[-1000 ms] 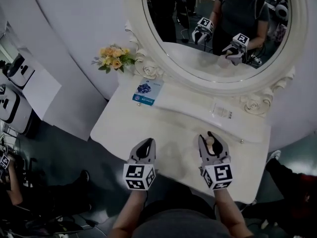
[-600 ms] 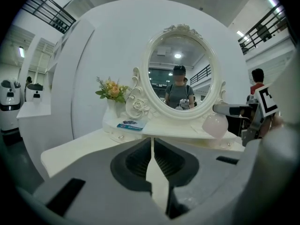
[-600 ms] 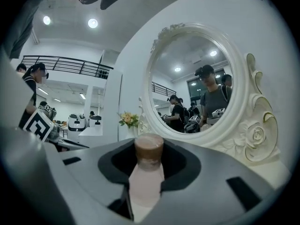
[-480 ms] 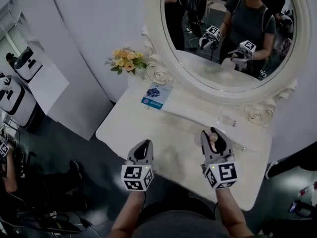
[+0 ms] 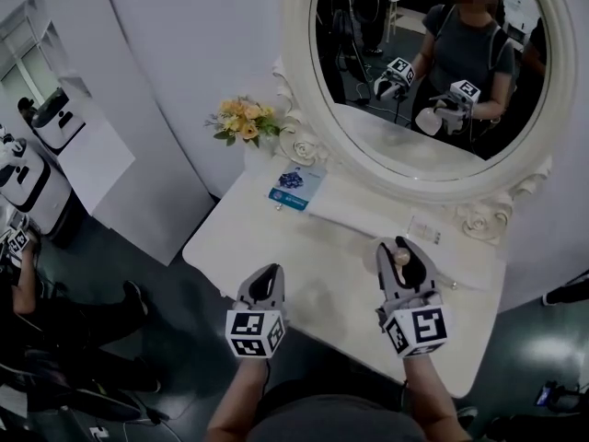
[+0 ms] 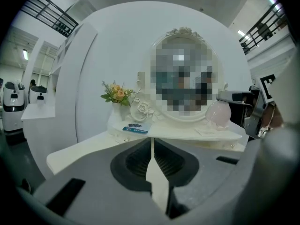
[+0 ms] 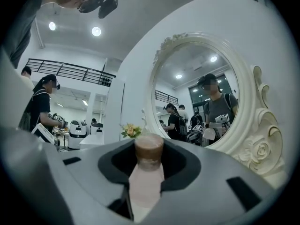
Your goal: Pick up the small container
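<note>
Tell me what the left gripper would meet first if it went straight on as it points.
Probably the mirror frame, near its carved rose, past the blue card; depth is unclear.

Cannot read the print on the blue card (image 5: 294, 190) (too small in the head view), nor on the pale label (image 5: 424, 229) lying near the mirror (image 5: 296, 90). Cannot see the mirror's top, cut off by the upper edge. Cannot see the bottom of the small container (image 7: 148, 163), covered between the jaws of the right gripper (image 5: 403, 250)
</note>
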Motion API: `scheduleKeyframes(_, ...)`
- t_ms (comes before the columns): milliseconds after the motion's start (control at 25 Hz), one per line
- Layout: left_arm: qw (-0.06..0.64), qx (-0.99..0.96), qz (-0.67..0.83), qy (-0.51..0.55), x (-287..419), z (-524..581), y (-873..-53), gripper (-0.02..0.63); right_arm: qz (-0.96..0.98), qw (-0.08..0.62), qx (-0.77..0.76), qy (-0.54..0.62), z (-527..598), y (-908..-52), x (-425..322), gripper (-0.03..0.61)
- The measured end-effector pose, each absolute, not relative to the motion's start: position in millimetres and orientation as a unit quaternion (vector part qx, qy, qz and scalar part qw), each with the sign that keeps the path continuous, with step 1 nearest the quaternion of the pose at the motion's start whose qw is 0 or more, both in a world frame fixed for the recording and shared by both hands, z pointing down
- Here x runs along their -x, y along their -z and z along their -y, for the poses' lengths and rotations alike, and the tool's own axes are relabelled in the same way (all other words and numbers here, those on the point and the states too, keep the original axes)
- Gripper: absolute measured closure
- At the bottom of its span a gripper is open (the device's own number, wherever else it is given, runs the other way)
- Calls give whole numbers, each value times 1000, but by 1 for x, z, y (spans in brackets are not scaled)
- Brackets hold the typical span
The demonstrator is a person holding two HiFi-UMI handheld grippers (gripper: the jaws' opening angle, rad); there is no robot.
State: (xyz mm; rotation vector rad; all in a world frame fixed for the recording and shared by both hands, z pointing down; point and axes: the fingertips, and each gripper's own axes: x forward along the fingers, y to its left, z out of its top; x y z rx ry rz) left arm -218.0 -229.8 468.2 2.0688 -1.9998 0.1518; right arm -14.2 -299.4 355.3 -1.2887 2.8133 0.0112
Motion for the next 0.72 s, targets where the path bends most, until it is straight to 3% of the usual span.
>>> scheduleKeyframes(720,120,-707,696,-47,215,228,-460,594,-909,42,415,7,301,-347,6,446)
